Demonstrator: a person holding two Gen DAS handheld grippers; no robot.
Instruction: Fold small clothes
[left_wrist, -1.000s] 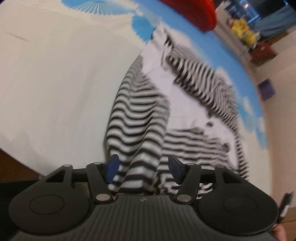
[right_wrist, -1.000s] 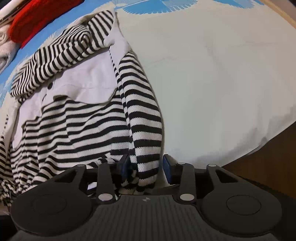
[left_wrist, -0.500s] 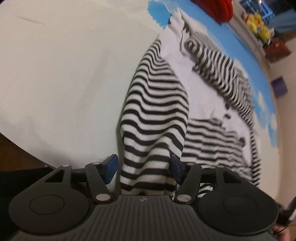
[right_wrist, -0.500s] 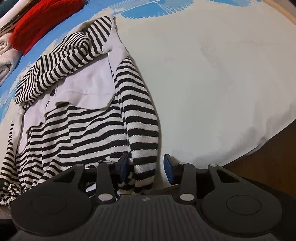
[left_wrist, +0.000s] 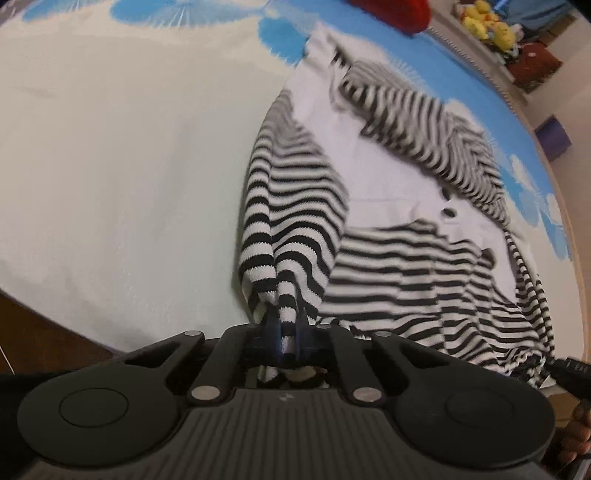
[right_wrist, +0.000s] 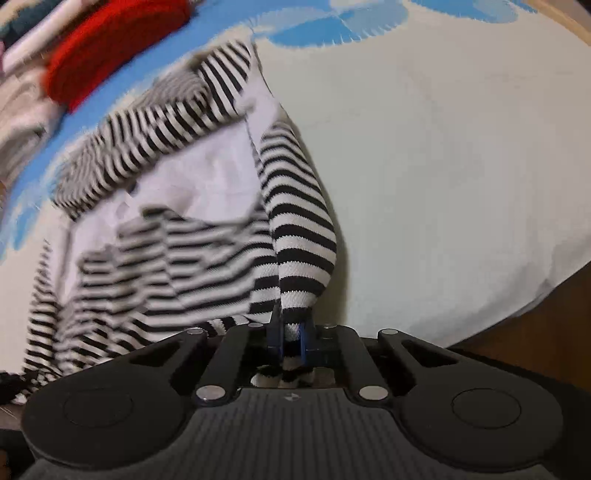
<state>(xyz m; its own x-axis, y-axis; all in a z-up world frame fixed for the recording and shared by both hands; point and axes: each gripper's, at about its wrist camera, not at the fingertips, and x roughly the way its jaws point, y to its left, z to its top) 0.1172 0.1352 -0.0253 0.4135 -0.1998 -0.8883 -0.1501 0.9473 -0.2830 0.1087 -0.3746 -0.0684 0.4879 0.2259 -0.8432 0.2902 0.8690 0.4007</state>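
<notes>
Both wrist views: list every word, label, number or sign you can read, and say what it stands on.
None: no readable text in either view.
Black gripper housings: each bears only a tiny pale mark, too small to read.
Black-and-white striped knit top: no label shows.
White bedsheet with blue prints: pattern only, no lettering.

Red garment (right_wrist: 110, 70) + yellow plush toys (left_wrist: 487, 22) at far edge of blue-patterned white bedsheet (left_wrist: 110, 166).

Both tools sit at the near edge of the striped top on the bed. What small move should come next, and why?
Probably lift both together and carry the near edge away toward the collar. The left tool is closing, pinching striped knit, and the right tool is closing on the striped sleeve. The striped top lies spread on the sheet, not yet folded.
</notes>
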